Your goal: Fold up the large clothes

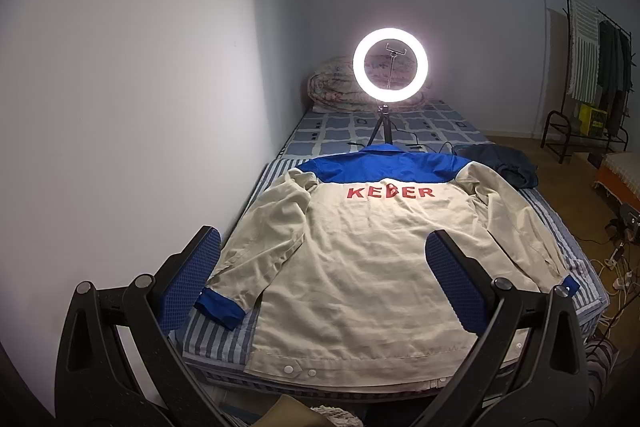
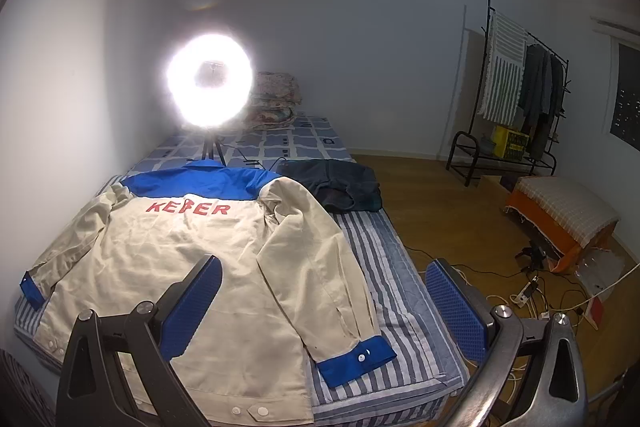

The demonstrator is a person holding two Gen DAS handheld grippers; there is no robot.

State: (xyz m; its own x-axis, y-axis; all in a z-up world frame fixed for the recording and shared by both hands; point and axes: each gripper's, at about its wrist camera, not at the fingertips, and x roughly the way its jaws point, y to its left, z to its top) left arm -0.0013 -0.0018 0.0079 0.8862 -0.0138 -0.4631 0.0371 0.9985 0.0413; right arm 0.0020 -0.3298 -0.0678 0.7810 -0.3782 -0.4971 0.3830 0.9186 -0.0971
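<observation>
A beige work jacket [image 1: 360, 267] with a blue yoke, blue cuffs and red lettering lies spread flat, back up, on the striped bed [image 1: 224, 339]. It also shows in the right wrist view [image 2: 192, 267]. Both sleeves lie out along its sides. My left gripper [image 1: 322, 279] is open and empty, held above the jacket's hem near its left cuff [image 1: 220, 307]. My right gripper [image 2: 322, 303] is open and empty, held above the right sleeve and its blue cuff [image 2: 356, 359].
A lit ring light on a tripod [image 1: 390, 67] stands on the bed beyond the collar. A dark folded garment [image 2: 340, 183] lies at the bed's right edge. A rolled quilt [image 1: 340, 83] sits at the head. The floor holds cables [image 2: 532, 291], a clothes rack [image 2: 516, 107] and a covered stool [image 2: 560, 211].
</observation>
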